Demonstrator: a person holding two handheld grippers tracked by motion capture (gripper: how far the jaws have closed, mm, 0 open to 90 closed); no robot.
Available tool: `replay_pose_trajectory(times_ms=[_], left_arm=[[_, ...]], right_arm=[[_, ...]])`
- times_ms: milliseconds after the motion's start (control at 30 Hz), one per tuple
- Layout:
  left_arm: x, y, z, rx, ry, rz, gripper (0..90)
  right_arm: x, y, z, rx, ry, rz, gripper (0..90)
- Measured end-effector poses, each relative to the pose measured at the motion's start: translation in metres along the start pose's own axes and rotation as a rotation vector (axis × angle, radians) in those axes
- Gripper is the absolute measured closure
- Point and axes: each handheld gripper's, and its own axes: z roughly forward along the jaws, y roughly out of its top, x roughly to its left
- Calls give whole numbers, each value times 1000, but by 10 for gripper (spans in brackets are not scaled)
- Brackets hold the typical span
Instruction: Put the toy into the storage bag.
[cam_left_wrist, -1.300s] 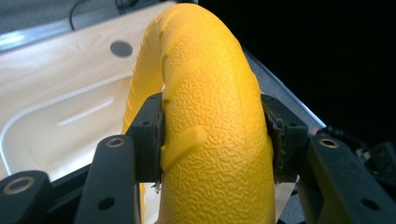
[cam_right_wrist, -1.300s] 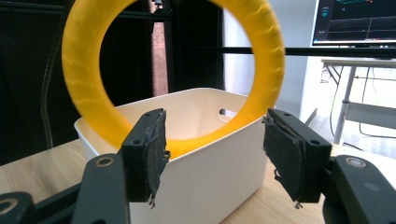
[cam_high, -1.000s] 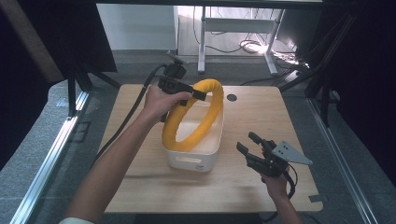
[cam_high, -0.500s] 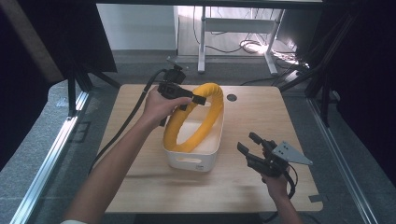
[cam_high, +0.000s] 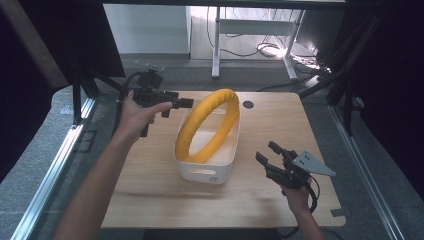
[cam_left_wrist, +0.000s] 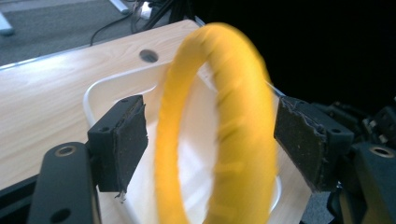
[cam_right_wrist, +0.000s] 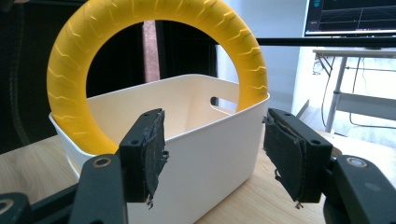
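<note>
Left gripper (cam_high: 186, 103) is backing off w/ jaws apart, having let go of the yellow ring (cam_high: 207, 125); it's now leaning in the white bin (cam_high: 206, 172) just ahead. Right gripper (cam_high: 268, 153) is idling open beside it, so placement's prob done.

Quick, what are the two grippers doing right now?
Left gripper: open, holding nothing, beside the yellow ring.
Right gripper: open, holding nothing, near the white bin.

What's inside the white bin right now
A yellow ring stands on edge in the white bin, its top rising above the rim. The bin's walls hide the ring's bottom and the floor beneath it.
</note>
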Motion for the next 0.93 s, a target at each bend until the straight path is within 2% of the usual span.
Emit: replay_pose_trajectory(times_ms=[200,467,733,933], left_arm=[[27,-38,0,24,26,-47,262],[48,-68,10,51,16,-99,265],[53,-76,14,62,23,-100,266],[54,-82,16,53,55,-80,264]], right_arm=[[-5,-5,3,20,-9,11,385],[-12,-10,5,41,-21,29,384],[-15,-13,5,46,-27,41,384],[-17,-14,5,50,-32,40,380]])
